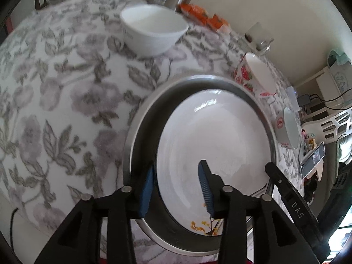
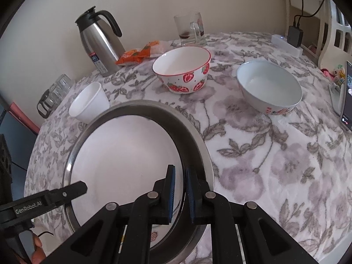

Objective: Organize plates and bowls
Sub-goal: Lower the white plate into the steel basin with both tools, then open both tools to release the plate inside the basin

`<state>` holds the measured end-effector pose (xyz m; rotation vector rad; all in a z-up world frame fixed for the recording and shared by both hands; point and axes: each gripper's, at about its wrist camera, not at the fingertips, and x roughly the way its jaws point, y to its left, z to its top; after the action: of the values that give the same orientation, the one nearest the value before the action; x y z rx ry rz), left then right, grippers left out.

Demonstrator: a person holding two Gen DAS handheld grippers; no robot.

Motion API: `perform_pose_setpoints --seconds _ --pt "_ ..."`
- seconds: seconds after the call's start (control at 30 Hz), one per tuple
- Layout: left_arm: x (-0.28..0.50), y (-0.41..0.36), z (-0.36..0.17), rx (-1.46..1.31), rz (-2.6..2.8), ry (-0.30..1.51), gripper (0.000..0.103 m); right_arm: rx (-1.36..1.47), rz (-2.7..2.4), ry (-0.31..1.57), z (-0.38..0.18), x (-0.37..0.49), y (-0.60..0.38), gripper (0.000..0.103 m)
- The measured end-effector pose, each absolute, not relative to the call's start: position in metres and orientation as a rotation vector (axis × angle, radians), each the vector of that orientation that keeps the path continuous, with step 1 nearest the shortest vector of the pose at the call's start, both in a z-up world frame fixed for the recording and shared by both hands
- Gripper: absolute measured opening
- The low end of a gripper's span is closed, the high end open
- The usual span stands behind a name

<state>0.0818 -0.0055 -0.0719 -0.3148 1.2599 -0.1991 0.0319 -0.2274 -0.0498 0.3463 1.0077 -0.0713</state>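
Here the left gripper [image 1: 177,187] stands part open, its 2 blue pads straddling the near rim of the white plate [image 1: 215,136] without pressing on it; the left pad sits over the gap between the plate and the steel tray [image 1: 132,145] under it, the right pad over the plate's face. The right gripper [image 2: 181,194] is closed down tight on the plate's opposite rim, 1 pad inside the rim and 1 outside, just within the tray's raised edge. The plate lies inside the tray on the floral tablecloth [image 2: 275,160]. Beyond stand 3 bowls, well apart: a plain white bowl [image 2: 89,103], a strawberry bowl [image 2: 182,70] and a pale blue bowl [image 2: 269,87]
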Motion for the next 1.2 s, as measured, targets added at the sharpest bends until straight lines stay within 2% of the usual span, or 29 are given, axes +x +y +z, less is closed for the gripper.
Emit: perform_pose_setpoints --seconds 0.03,0.07,0.5,0.53,0.6,0.73,0.8,0.83,0.87,1.07,1.13,1.2 --pt "0.082 -0.005 -0.070 -0.306 -0.193 1.249 0.052 0.346 -0.071 1.006 -0.049 0.032 -0.228 0.013" --pt "0.082 -0.005 -0.067 -0.293 -0.182 1.235 0.053 0.346 -0.070 1.004 -0.049 0.032 -0.228 0.013" --pt "0.075 0.004 -0.033 -0.273 -0.154 1.056 0.055 0.303 -0.062 0.876 -0.022 0.025 -0.221 0.013" --pt "0.076 0.004 -0.033 -0.261 -0.142 1.058 0.058 0.297 -0.055 0.870 -0.021 0.025 -0.219 0.016" --pt "0.077 0.004 -0.037 -0.246 -0.116 1.080 0.064 0.279 -0.034 0.877 -0.022 0.026 -0.213 0.038" --pt "0.080 0.010 -0.047 -0.237 -0.065 1.120 0.069 0.237 -0.021 0.880 -0.023 0.027 -0.204 0.049" --pt "0.080 0.011 -0.051 -0.236 -0.046 1.135 0.077 0.224 -0.033 0.882 -0.024 0.027 -0.203 0.066" --pt "0.080 0.012 -0.053 -0.237 -0.039 1.140 0.083 0.216 -0.045 0.884 -0.025 0.027 -0.203 0.068" --pt "0.080 0.013 -0.054 -0.235 -0.028 1.143 0.085 0.211 -0.052 0.888 -0.026 0.027 -0.204 0.069" --pt "0.082 0.015 -0.059 -0.185 0.024 1.160 0.091 0.220 -0.077 0.917 -0.032 0.029 -0.209 0.077" --pt "0.082 0.015 -0.060 -0.176 0.030 1.159 0.092 0.226 -0.083 0.921 -0.033 0.029 -0.211 0.083" --pt "0.082 0.015 -0.059 -0.169 0.037 1.154 0.092 0.231 -0.088 0.922 -0.034 0.029 -0.212 0.094"
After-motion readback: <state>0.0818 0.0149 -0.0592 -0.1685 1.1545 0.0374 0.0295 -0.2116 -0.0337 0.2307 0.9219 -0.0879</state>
